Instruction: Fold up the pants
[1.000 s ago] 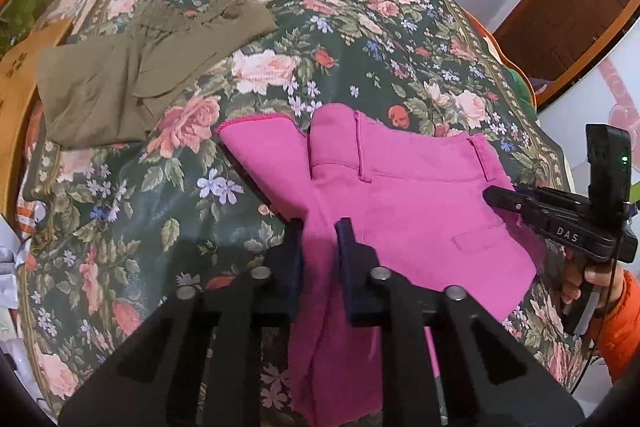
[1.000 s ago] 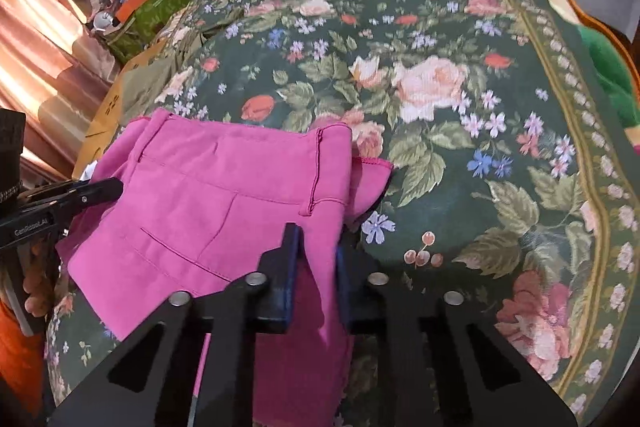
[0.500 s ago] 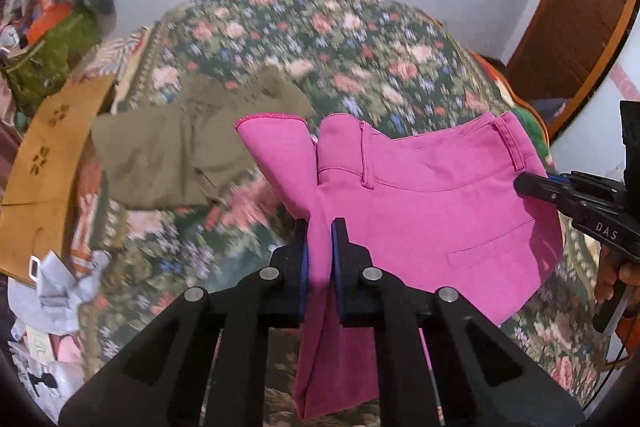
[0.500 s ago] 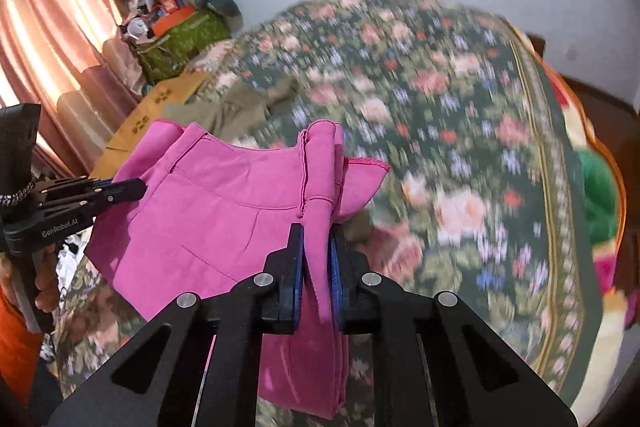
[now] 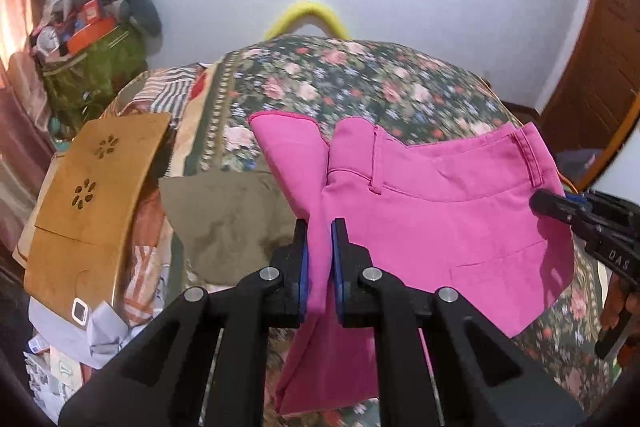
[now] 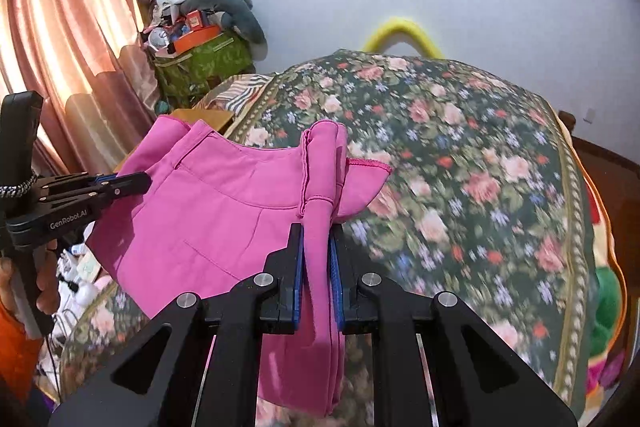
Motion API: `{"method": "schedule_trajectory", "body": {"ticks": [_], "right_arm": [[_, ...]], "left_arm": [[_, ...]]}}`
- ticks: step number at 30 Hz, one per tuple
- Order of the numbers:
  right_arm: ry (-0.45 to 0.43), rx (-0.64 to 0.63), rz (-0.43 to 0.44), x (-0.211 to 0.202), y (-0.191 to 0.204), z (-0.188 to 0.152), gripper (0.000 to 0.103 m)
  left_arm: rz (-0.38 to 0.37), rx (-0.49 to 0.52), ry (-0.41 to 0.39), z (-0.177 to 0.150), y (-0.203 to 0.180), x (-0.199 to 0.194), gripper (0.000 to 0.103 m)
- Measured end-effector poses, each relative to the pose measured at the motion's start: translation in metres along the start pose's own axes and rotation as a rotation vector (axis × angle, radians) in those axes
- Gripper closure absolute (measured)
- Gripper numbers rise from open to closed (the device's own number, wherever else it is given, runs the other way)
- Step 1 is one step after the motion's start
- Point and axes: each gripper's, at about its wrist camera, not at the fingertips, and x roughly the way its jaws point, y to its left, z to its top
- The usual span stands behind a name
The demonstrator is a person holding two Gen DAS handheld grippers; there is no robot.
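Note:
The pink pants (image 5: 432, 223) hang in the air above the floral bed, stretched between both grippers, waistband up and legs drooping. My left gripper (image 5: 319, 227) is shut on the waist area at one side. My right gripper (image 6: 317, 231) is shut on the other side of the pink pants (image 6: 216, 211). The right gripper also shows at the right edge of the left wrist view (image 5: 540, 203), and the left gripper shows at the left of the right wrist view (image 6: 142, 181), each pinching the pink fabric.
The floral bedspread (image 6: 460, 163) covers the bed below. Olive-brown pants (image 5: 228, 223) lie on it at the left. A brown cardboard box (image 5: 92, 199) and clutter sit off the bed's left side. A green bag (image 6: 200, 63) and curtains (image 6: 60, 27) stand by the far wall.
Both grippers have lifted the pink pants off the bed and tilted up, so the wall now shows. The pants went from lying flat to hanging between the grippers.

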Motion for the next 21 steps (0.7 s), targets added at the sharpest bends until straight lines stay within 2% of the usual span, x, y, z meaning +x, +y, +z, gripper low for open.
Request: {"method": "schedule_trajectory", "body": {"ticks": [7,11,17,21], "right_arm": [[0.004,-0.006,0.006,0.050,0.021,0.023,0.092],[0.038,-0.005,0.010,0.088,0.029,0.031,0.092],[0.071,-0.006,0.005,0.137,0.033,0.027,0.092],[0.100,-0.008,-0.009,0.163,0.032,0.021,0.092]], "left_arm": [[0.059,-0.042,-0.016,0.015,0.042,0.033,0.093],[0.090,-0.072,0.009,0.016,0.065,0.065,0.093],[0.093,-0.141,0.047,0.006,0.093,0.117,0.093],[0.107,-0.149,0.087,0.000,0.101,0.148,0.093]]}}
